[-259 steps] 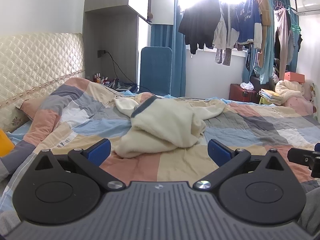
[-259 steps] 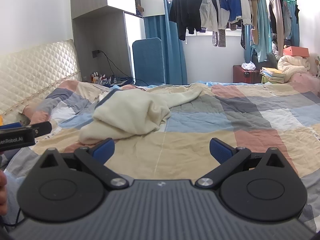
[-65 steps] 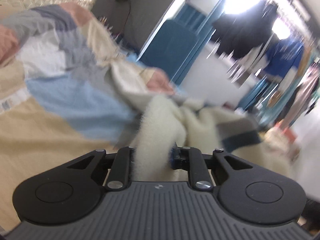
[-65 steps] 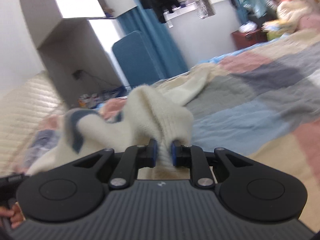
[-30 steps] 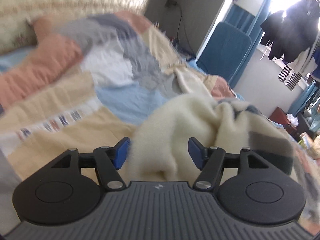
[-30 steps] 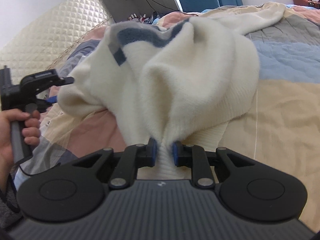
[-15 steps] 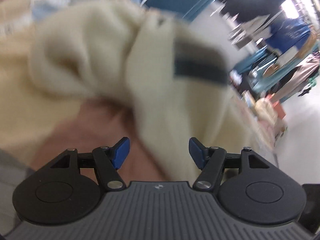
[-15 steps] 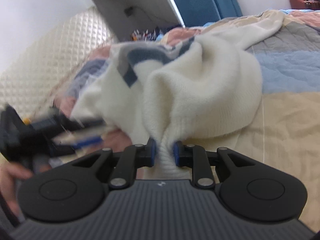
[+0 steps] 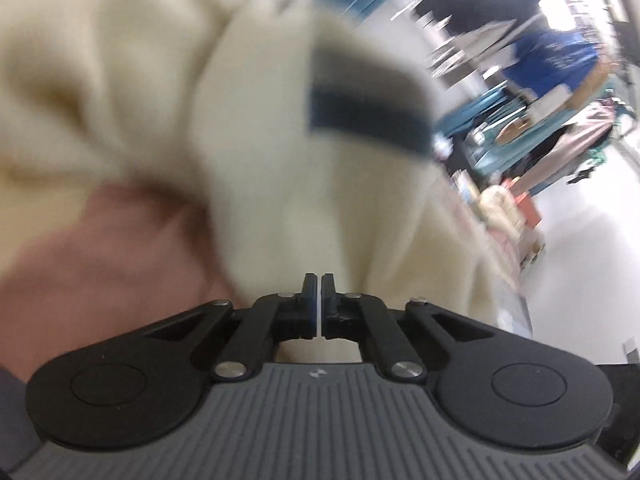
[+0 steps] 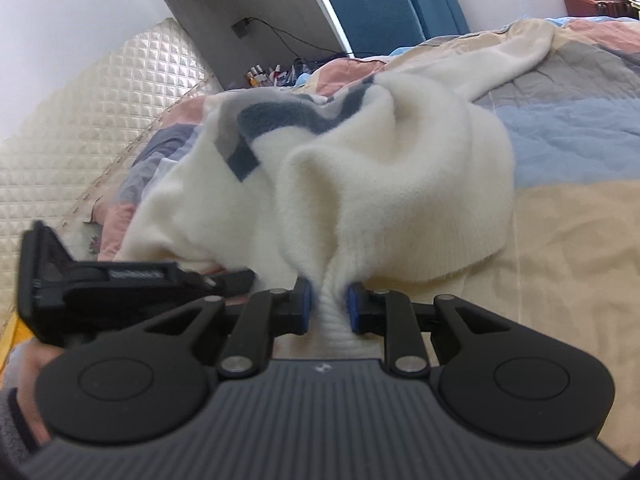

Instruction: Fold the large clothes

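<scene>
The cream sweater (image 10: pixel 400 184) lies bunched on the bed (image 10: pixel 560 240), nothing folded yet. The right tool (image 10: pixel 327 306) clamps its hem; the left tool (image 9: pixel 321 300) has just snapped together, apparently empty.

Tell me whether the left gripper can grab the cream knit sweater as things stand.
Probably not yet: the left gripper has just closed, seemingly on nothing, with the cream knit sweater right ahead; reopened, nothing blocks it.

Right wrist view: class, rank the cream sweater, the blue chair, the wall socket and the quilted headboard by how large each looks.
1. cream sweater, though it lies nearest the camera
2. quilted headboard
3. blue chair, partly cut off and farther away, so its rank is unsure
4. wall socket, clearly smallest
</scene>
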{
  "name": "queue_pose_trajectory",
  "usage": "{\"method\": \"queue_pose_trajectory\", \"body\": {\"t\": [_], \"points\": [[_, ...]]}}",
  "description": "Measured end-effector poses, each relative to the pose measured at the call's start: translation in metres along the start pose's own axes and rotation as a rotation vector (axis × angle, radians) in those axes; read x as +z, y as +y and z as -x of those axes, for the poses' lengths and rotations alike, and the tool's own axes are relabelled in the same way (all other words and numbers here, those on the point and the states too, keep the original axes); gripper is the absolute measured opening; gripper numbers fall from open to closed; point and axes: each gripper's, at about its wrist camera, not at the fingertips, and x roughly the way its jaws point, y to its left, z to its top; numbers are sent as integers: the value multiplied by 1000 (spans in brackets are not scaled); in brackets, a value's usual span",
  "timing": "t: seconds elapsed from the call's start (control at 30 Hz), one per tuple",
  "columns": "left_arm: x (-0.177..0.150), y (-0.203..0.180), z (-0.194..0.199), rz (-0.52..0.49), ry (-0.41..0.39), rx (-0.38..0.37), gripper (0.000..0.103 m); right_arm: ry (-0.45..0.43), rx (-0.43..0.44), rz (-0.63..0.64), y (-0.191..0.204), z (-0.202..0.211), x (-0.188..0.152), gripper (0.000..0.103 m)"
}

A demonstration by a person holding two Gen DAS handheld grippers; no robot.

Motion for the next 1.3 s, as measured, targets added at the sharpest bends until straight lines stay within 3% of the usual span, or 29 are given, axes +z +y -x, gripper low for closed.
{"method": "queue_pose_trajectory", "body": {"t": [0.07,0.13,0.17,0.2,0.27,0.37,0.53,0.67,0.77,1.07,1.2,1.3], "points": [[11,1,21,10,-87,-51,0,-8,4,-28,-3,3,2,23],[21,9,42,47,-164,-83,0,-22,6,-41,-3,7,4,31],[25,13,48,68,-190,-84,0,-32,6,-48,-4,10,5,41],[28,18,54,93,-203,-78,0,-44,12,-57,-5,12,5,51],[33,31,58,143,-200,-60,0,-68,39,-78,-7,19,6,55],[31,40,53,191,-167,-42,0,-92,47,-106,-12,27,10,55],[3,31,23,171,-75,-54,4,-137,42,-181,-30,41,20,55],[-9,18,0,104,7,-53,39,-172,46,-259,-51,51,28,55],[-19,11,-16,69,48,-40,50,-181,70,-332,-68,56,33,55],[-51,13,-33,109,191,15,53,-187,13,-442,-111,68,44,54],[-55,16,-43,156,210,-27,67,-174,-71,-412,-124,64,53,54],[-58,19,-53,190,214,-52,67,-128,-85,-373,-132,48,63,54]]}}
